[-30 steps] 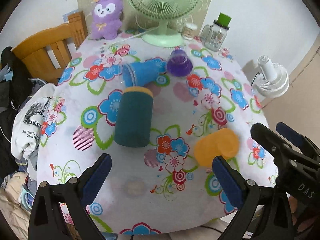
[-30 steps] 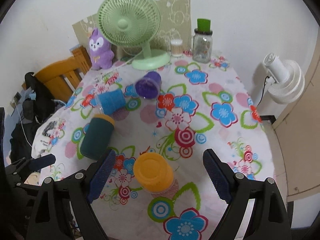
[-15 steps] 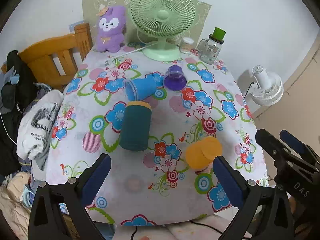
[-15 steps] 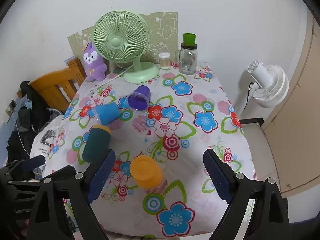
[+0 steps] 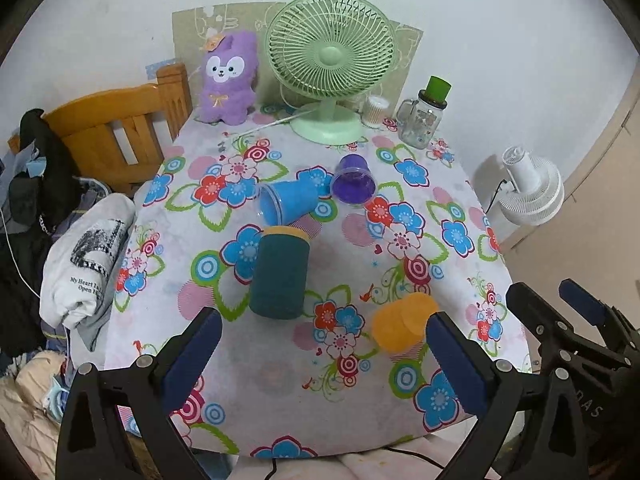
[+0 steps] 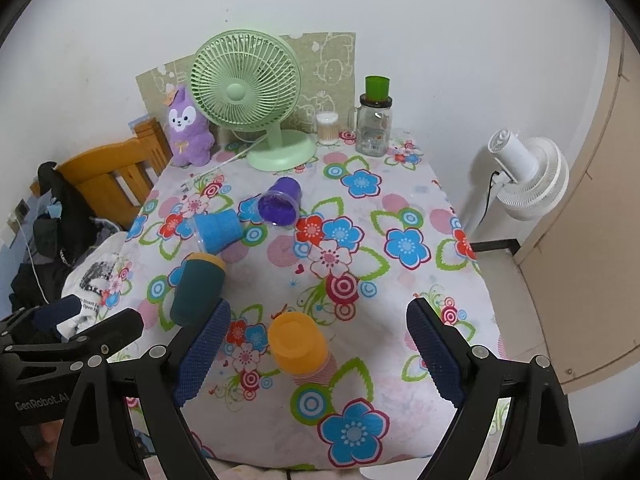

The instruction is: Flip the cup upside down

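Note:
An orange cup (image 5: 402, 322) (image 6: 298, 344) stands upside down near the front of the flowered table (image 5: 248, 392). A dark teal cup (image 5: 280, 274) (image 6: 198, 288) with a yellow rim lies on its side. A blue cup (image 5: 286, 202) (image 6: 218, 230) and a purple cup (image 5: 354, 180) (image 6: 280, 202) also lie on their sides further back. My left gripper (image 5: 320, 356) is open and empty, held above the front edge. My right gripper (image 6: 318, 356) is open and empty, above and behind the orange cup.
A green desk fan (image 5: 330, 64), a purple plush toy (image 5: 228, 76), a glass jar with a green lid (image 5: 426, 118) and a small white jar (image 5: 374, 110) stand at the table's back. A wooden chair (image 5: 116, 124) with clothes is at the left, a white floor fan (image 6: 528, 178) at the right.
Both grippers have pulled back and up from the table, so more of it shows. The orange cup stands where it was. Both grippers stay open.

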`<state>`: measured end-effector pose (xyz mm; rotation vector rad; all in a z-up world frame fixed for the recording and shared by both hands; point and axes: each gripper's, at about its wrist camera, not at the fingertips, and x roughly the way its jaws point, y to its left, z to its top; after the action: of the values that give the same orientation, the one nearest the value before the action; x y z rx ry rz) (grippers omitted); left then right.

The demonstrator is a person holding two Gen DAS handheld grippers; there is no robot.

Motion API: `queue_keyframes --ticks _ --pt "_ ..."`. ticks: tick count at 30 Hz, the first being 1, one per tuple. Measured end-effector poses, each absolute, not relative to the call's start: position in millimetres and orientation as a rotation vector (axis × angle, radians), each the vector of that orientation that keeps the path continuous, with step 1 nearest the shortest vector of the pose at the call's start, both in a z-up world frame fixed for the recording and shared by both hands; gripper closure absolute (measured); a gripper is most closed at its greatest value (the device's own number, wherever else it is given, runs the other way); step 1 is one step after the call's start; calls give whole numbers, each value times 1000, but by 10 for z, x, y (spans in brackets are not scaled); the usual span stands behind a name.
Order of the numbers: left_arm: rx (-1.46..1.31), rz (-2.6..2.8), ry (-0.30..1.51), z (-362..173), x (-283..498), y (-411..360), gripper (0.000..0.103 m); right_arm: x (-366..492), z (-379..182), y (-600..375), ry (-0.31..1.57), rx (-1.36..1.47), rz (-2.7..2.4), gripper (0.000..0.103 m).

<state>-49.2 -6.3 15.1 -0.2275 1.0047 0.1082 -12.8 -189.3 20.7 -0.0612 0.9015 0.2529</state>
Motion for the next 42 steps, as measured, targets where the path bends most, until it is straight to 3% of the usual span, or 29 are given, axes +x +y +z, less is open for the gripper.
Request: queue_keyframes --ticks 42 --pt "-221 127 996 204 -509 -76 0 -163 272 -1894 880 -48 220 12"
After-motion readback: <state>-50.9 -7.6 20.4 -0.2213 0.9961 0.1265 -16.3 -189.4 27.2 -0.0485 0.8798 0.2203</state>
